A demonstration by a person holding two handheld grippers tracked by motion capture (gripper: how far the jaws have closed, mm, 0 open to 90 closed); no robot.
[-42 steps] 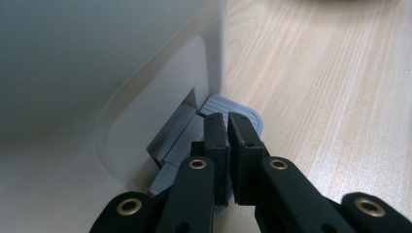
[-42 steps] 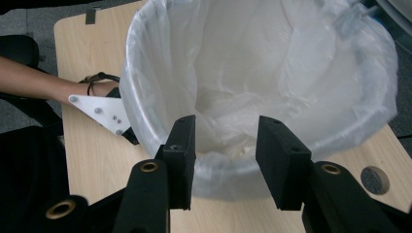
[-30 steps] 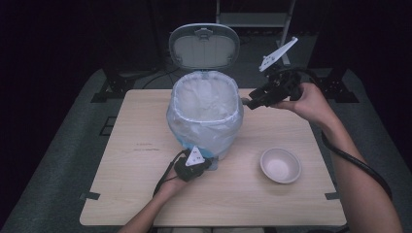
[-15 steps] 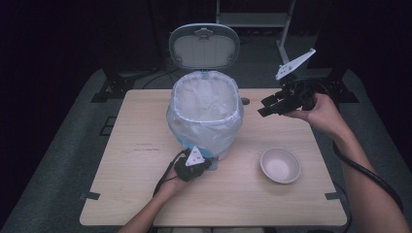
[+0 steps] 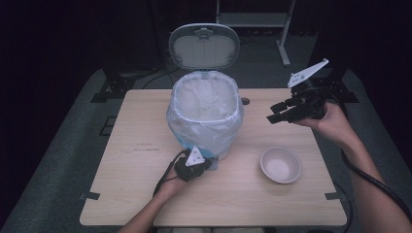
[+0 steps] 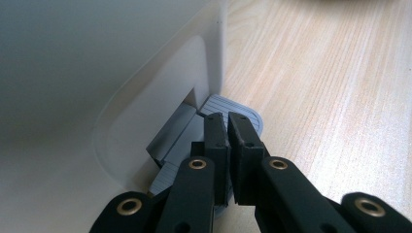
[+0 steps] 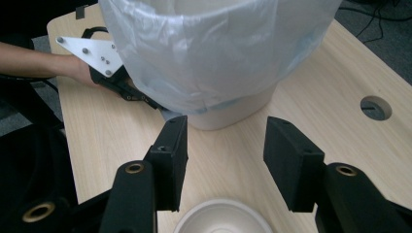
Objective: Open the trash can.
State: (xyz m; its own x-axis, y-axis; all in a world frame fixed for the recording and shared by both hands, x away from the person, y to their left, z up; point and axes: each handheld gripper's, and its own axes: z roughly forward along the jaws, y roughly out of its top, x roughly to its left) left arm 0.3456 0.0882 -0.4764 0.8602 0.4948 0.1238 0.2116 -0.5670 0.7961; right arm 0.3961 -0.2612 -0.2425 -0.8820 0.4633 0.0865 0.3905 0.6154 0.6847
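A lined bin (image 5: 205, 116) with its raised lid (image 5: 204, 47) blocks the table's (image 5: 126, 194) middle, a bowl (image 5: 280, 165) sits near right, while the left stretch lies open.

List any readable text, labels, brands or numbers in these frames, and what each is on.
None can be read.
Table: a faint dark mark on the wood left of the bin, too small to tell whether it is writing.
Bin, lid, bin bag, bowl: no print visible.
Grey plates on the left gripper and right gripper: screw holes, no lettering.
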